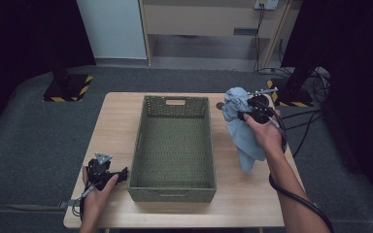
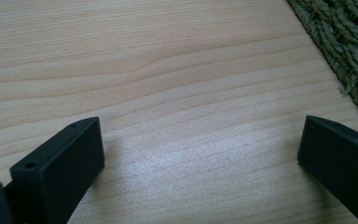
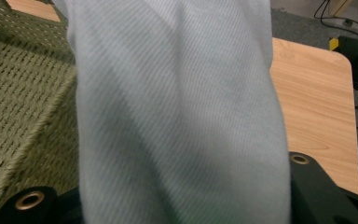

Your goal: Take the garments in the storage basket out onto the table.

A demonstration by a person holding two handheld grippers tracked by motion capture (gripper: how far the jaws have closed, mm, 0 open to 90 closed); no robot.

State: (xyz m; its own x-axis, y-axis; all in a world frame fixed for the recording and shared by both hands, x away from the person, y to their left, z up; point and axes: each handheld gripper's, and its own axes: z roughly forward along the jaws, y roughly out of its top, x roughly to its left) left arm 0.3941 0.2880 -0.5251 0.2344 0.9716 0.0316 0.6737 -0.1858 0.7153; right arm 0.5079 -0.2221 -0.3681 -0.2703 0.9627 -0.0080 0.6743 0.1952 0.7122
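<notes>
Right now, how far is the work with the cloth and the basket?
Done: the cloth is lifted off the table. In hand: the right gripper holds it, hanging beside the basket. Left: the basket looks empty, so the cloth probably still goes in. The left gripper waits open.

Tabletop (image 2: 177, 84) is pale wood, smooth with a satin sheen; basket (image 1: 173, 145) is rough woven green cord; cloth (image 3: 177, 116) is matt ribbed light-blue fabric.
</notes>
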